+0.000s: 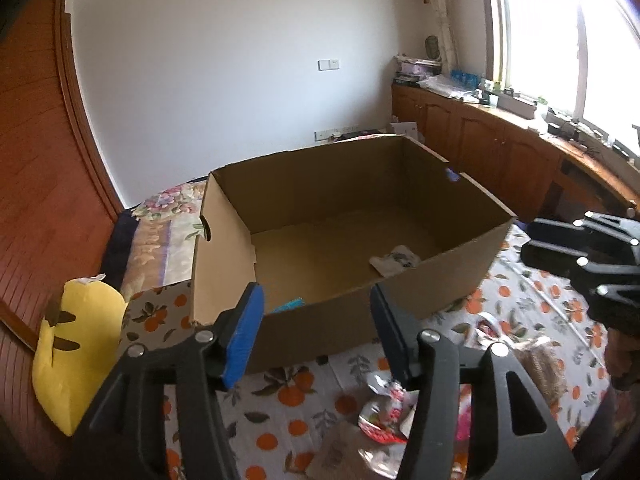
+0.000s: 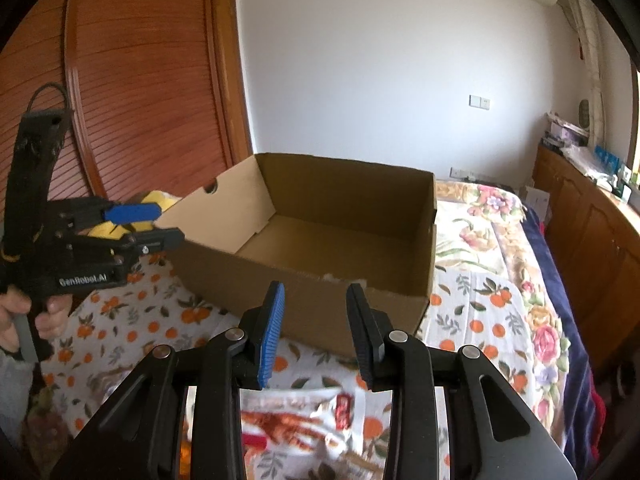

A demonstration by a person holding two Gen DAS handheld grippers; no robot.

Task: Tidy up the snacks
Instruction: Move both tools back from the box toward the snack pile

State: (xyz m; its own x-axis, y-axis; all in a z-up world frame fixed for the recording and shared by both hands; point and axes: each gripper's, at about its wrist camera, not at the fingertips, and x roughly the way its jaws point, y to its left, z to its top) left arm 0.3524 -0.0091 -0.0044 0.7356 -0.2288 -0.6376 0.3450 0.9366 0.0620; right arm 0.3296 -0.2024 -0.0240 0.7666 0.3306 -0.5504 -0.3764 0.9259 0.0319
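Snacks [image 1: 386, 412] lie on the bedspread [image 1: 532, 300] under the left gripper [image 1: 316, 308] (parted, empty); right gripper [image 2: 315, 304] narrower, also empty. Beyond, the box [image 1: 420, 292] holds a white packet [image 1: 394, 260] and a blue one [image 1: 289, 305].

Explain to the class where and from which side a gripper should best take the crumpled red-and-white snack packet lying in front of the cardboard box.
Probably its raised crumpled top edge, from above: the red-and-white snack packet lies flat on the orange-print cloth, so only that puckered foil stands up for pinching. The left gripper, open and empty, is nearest.
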